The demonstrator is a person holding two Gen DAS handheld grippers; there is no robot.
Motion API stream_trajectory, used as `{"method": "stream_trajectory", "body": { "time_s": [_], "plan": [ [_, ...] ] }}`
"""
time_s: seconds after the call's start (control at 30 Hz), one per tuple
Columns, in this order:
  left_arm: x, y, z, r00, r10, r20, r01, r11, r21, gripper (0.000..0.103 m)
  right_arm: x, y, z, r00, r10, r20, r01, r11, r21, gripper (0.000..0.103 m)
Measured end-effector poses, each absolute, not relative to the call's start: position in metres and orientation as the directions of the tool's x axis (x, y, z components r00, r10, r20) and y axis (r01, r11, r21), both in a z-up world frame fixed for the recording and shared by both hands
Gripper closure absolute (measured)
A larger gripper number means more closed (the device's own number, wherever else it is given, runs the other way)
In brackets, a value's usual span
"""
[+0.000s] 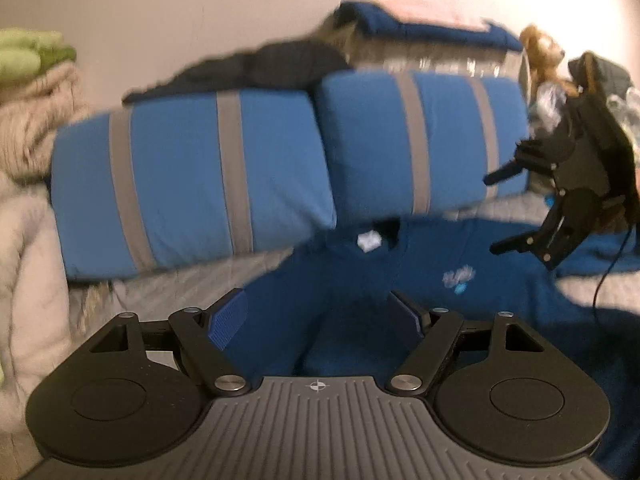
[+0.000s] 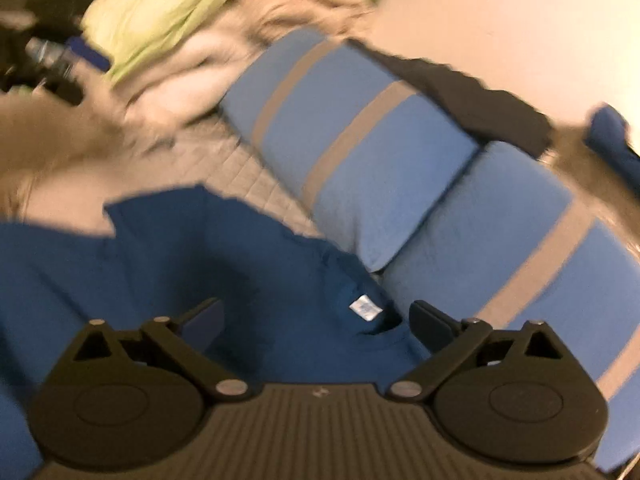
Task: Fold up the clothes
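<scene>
The blue shirt lies spread on the bed, collar toward the pillows, likely laid flat for folding. Both claws are apart and empty: the left claw low over the shirt's body, the right claw above its collar.

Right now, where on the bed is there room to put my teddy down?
There is bare grey quilt between the dark blue shirt and the striped blue pillows. Another bare strip lies beside the shirt's far sleeve. The corner with the beige blanket pile is crowded.
</scene>
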State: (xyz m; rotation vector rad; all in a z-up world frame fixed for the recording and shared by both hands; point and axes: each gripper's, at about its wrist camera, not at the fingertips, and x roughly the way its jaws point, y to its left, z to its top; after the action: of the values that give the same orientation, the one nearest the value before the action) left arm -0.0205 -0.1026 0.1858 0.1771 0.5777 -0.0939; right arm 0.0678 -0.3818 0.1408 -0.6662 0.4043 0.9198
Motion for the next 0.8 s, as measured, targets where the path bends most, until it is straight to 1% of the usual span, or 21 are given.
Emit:
{"method": "stream_trajectory", "body": {
  "time_s": [0.07,0.17,0.23,0.27,0.3,0.4,0.57,0.63,0.67,0.7,0.73,0.77,0.8],
  "plan": [
    [-0.022,-0.097,0.168,0.822,-0.027,-0.569,0.134,0.980,0.146,0.027,0.067,-0.367,0.121,0.526,0.595,-0.608,-0.850,0.375,-0.369,0.008],
    [-0.024,-0.088,0.144,0.801,-0.008,-0.599,0.119,0.982,0.145,0.027,0.069,-0.349,0.094,0.482,0.598,-0.641,-0.876,0.334,-0.347,0.014],
    [-0.024,-0.081,0.129,0.784,0.007,-0.621,0.099,0.986,0.136,0.027,0.072,-0.334,0.073,0.443,0.603,-0.664,-0.896,0.308,-0.319,0.019],
    [-0.025,-0.077,0.122,0.775,0.017,-0.632,0.085,0.988,0.131,0.027,0.072,-0.327,0.064,0.421,0.607,-0.675,-0.907,0.297,-0.299,0.025],
    [-0.025,-0.074,0.115,0.766,0.025,-0.642,0.073,0.989,0.125,0.027,0.072,-0.320,0.056,0.397,0.611,-0.685,-0.917,0.287,-0.277,0.027],
    [-0.024,-0.065,0.098,0.745,0.033,-0.666,0.045,0.994,0.099,0.027,0.072,-0.300,0.034,0.360,0.620,-0.697,-0.933,0.258,-0.252,0.029],
    [-0.026,-0.054,0.086,0.739,0.023,-0.674,0.021,0.998,0.057,0.027,0.079,-0.277,0.010,0.310,0.638,-0.705,-0.950,0.242,-0.198,0.029],
    [-0.027,-0.051,0.084,0.740,0.014,-0.673,0.018,0.999,0.040,0.027,0.083,-0.274,0.005,0.294,0.649,-0.702,-0.953,0.251,-0.167,0.032],
    [-0.028,-0.050,0.083,0.740,0.015,-0.673,0.013,0.999,0.037,0.027,0.085,-0.274,0.003,0.285,0.653,-0.702,-0.955,0.254,-0.152,0.038],
    [-0.028,-0.049,0.082,0.740,0.017,-0.672,0.010,0.999,0.036,0.027,0.087,-0.273,0.001,0.275,0.655,-0.704,-0.957,0.255,-0.136,0.046],
    [-0.028,-0.049,0.081,0.741,0.019,-0.671,0.008,0.999,0.036,0.027,0.088,-0.274,0.001,0.270,0.656,-0.705,-0.958,0.258,-0.127,0.051],
    [-0.028,-0.049,0.080,0.743,0.020,-0.669,0.006,0.999,0.037,0.027,0.089,-0.274,0.001,0.267,0.657,-0.705,-0.958,0.261,-0.120,0.069],
    [-0.027,-0.049,0.079,0.744,0.022,-0.668,0.004,0.999,0.038,0.027,0.090,-0.275,0.002,0.263,0.655,-0.708,-0.958,0.262,-0.114,0.076]
  ]
}}
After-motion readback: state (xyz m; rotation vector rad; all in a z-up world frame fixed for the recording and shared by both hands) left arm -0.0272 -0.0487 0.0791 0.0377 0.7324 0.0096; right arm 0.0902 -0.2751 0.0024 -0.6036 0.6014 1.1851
